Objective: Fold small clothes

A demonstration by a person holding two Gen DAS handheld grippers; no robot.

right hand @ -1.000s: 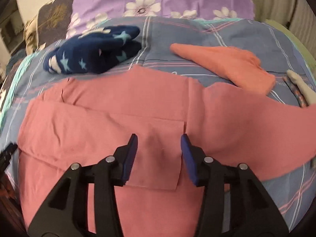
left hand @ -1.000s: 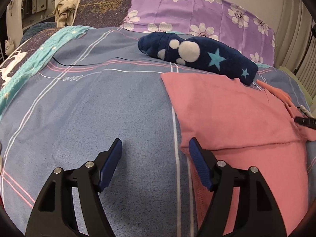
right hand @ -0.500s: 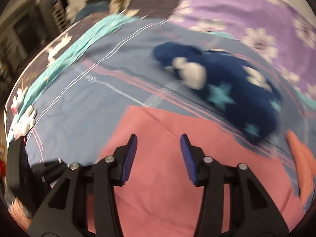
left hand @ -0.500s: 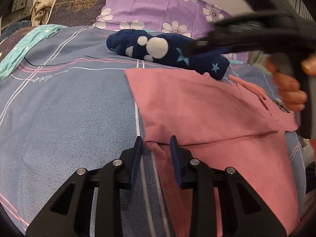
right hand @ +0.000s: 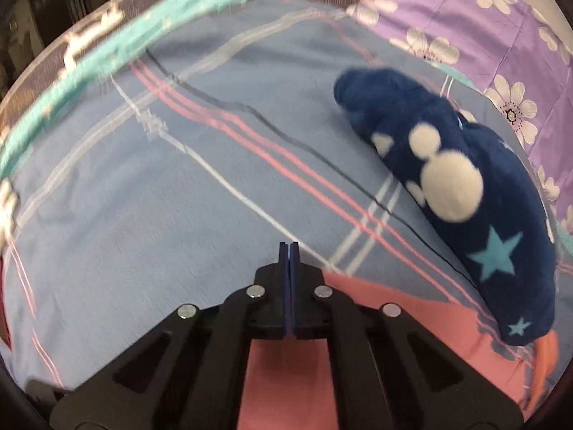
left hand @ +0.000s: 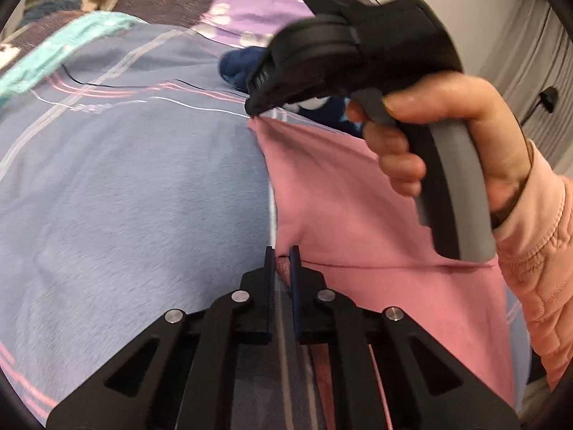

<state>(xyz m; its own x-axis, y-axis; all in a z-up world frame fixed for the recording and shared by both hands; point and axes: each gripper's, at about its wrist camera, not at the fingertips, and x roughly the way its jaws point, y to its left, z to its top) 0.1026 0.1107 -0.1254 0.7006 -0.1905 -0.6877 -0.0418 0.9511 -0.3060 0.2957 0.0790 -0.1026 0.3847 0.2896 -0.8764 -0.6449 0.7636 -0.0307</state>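
A pink garment (left hand: 343,215) lies partly folded on the blue plaid bedsheet (left hand: 125,186). My left gripper (left hand: 282,261) is shut on the garment's left edge, where a folded layer ends. My right gripper (left hand: 256,109) shows in the left wrist view, held by a hand, with its tip pinching the garment's far left corner. In the right wrist view the right gripper (right hand: 288,251) is shut, with the pink garment (right hand: 412,308) under and behind its fingers.
A rolled navy fleece item (right hand: 458,193) with white dots and stars lies just beyond the garment. Purple flowered pillows (right hand: 501,36) stand at the head of the bed. A teal strip (right hand: 107,53) runs along the bed's left side.
Both grippers went from open to shut. The left closed on the garment's left edge. The right swung across to the far left corner and closed there.
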